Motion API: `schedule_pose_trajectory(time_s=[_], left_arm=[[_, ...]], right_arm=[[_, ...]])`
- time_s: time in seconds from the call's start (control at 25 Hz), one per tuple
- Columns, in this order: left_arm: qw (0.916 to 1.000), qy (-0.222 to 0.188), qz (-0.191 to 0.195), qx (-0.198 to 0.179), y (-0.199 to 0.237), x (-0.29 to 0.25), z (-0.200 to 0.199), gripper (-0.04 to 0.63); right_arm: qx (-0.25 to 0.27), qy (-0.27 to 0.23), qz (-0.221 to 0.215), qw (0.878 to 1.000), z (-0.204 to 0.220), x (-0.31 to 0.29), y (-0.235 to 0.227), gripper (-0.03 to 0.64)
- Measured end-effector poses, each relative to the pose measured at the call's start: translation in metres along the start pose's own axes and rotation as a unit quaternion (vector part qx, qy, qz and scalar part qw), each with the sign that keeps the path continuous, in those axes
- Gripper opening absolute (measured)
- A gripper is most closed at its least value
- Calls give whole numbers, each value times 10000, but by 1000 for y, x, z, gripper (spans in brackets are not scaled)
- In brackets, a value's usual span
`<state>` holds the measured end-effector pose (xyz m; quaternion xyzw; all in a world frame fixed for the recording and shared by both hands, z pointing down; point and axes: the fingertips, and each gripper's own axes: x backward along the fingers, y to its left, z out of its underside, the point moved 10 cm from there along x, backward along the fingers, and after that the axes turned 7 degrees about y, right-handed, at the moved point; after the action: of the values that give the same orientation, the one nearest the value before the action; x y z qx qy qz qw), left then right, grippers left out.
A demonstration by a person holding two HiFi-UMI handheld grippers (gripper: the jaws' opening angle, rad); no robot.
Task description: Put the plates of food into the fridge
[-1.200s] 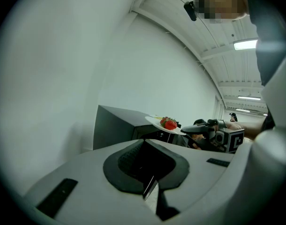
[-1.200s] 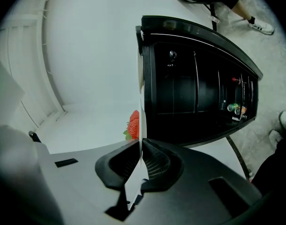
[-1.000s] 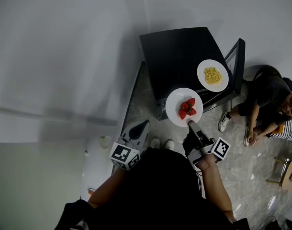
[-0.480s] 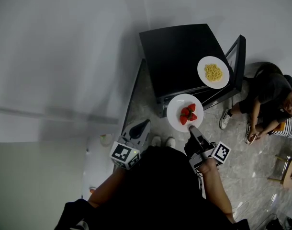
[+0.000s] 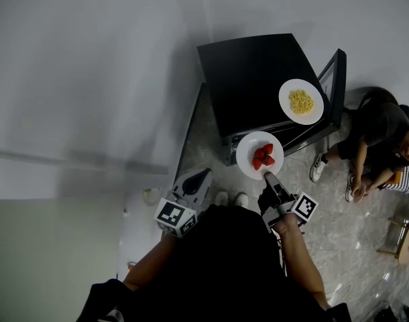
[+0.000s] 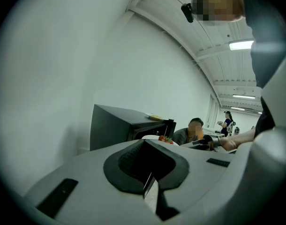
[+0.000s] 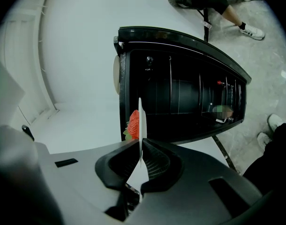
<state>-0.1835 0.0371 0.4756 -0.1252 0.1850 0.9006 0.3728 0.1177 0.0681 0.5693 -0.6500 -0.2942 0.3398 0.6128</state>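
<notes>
White plate (image 5: 245, 158) with strawberries (image 5: 263, 156) hangs just before the open fridge (image 5: 258, 79), at 12 o'clock from our right hand-held gripper (image 5: 267, 175), which pinches only its near rim; our left hand-held gripper (image 5: 199, 178) is pressed together, empty. We think the plate could tip in such a thin grip and spill the strawberries, or knock the fridge frame on entry.

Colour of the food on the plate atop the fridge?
Yellow food heap; clearest in head view.
</notes>
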Motion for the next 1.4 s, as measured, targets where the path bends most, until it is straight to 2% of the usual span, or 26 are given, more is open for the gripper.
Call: schedule_pose_trajectory(time_s=[0.32,0.52,1.4], left_arm=[[10000,21,18,-33,2,-5,0,23],[9999,118,-22,-13,1,-3,2,23],[9993,190,-291,148,19,-13,-1,23]], right_arm=[[131,56,346,9993,-18,-18,-37,35],[10,57,498,9987,-25,-22,-60,35],[18,263,730,9970,-55,-90,-76,35]])
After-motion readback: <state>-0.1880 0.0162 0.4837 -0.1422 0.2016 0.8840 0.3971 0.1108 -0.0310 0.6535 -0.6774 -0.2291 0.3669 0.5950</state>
